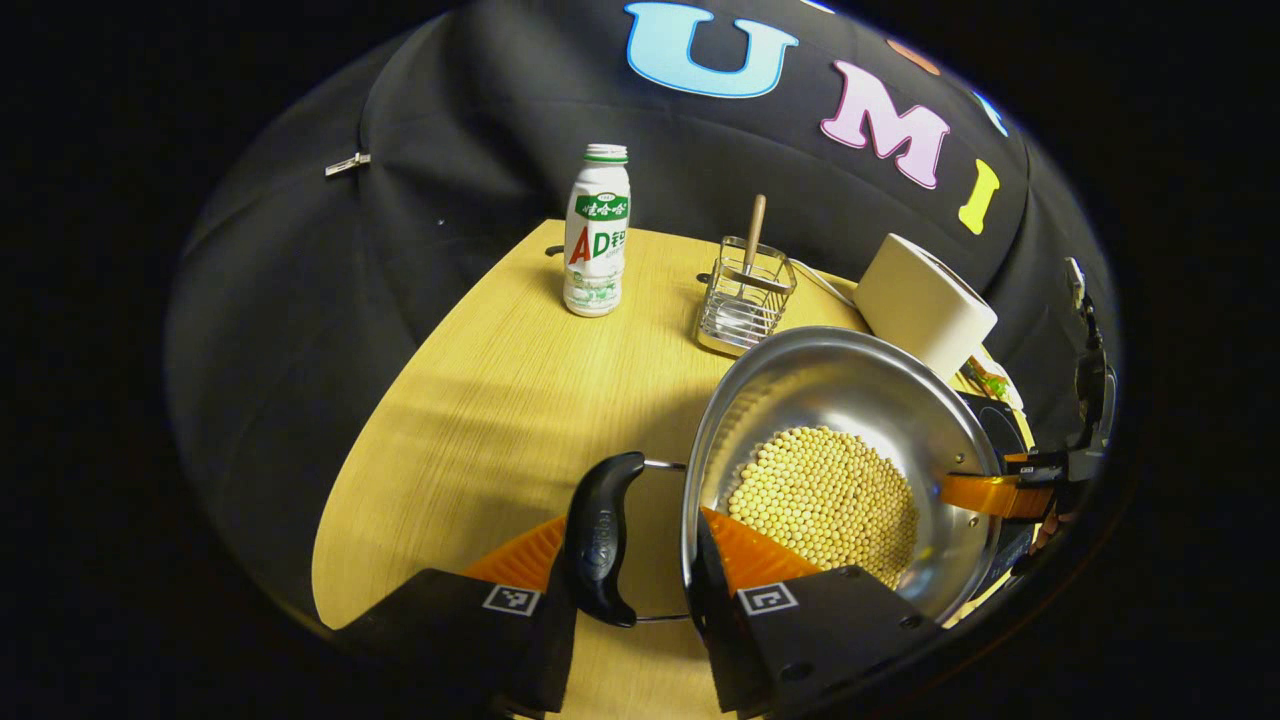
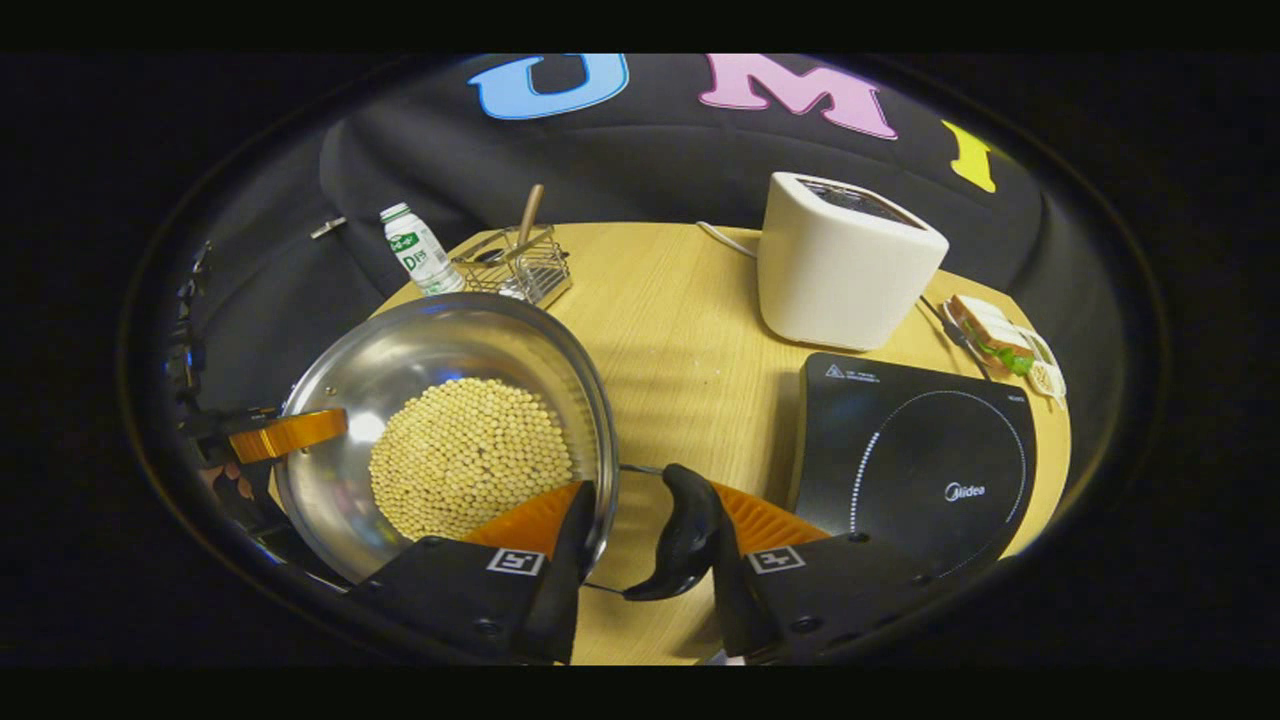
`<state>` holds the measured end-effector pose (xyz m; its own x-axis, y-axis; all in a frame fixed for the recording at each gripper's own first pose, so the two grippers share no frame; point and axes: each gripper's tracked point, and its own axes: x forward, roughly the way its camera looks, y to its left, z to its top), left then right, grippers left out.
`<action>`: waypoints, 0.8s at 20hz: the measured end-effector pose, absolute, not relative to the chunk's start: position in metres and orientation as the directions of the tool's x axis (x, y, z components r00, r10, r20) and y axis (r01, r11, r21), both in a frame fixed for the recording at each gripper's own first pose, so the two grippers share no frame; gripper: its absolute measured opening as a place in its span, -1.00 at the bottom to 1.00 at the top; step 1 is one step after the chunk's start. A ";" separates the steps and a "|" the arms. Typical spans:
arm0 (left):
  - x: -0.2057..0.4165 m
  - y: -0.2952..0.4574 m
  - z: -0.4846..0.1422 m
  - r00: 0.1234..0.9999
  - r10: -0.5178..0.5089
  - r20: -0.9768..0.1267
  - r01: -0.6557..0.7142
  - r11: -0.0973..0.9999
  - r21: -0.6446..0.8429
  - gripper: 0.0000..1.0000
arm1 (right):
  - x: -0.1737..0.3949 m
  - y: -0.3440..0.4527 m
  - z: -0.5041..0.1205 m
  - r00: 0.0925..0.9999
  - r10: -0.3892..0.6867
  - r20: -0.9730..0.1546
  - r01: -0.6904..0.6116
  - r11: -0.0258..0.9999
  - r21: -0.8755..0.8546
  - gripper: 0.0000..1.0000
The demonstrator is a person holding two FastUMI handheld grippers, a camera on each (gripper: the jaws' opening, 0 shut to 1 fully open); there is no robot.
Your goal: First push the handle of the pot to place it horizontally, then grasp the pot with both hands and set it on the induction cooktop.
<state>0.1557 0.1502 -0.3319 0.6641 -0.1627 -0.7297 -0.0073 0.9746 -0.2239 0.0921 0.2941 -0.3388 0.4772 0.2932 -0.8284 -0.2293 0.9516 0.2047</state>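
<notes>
Left gripper view: pot (image 1: pixel 830 470) of beans caught between left gripper (image 1: pixel 640 590) and right gripper (image 2: pixel 640 560), jaws astride handle and rim, unclamped, readying lift toward induction cooktop (image 2: pixel 920 460).

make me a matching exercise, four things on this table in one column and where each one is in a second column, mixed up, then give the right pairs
Things:
1. pot
2. toaster
3. sandwich
4. bottle

Places or states:
A. at the far right edge of the table, past the cooktop
B. behind the cooktop, cord trailing off its back
C. upright near the far edge, beside the wire basket
D. full of yellow beans, a gripper at each side handle

Pairs: 1-D, 2-B, 3-A, 4-C
</notes>
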 end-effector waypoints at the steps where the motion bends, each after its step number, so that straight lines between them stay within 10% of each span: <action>1: 0.153 0.147 -0.327 0.662 -0.162 -0.732 -0.010 0.974 -0.225 0.14 | 0.091 0.290 -0.333 0.479 0.295 -0.827 -0.232 0.951 0.205 0.16; 16: 0.137 0.027 -0.242 0.667 -0.211 -0.714 0.060 0.971 -0.231 0.14 | 0.081 0.155 -0.271 0.537 0.268 -0.800 -0.174 0.963 0.206 0.17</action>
<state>0.1368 0.0267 -0.2424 0.6671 -0.2112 -0.7144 0.0598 0.9710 -0.2313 0.0808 0.1546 -0.2709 0.5367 0.2681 -0.8000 -0.1745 0.9629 0.2057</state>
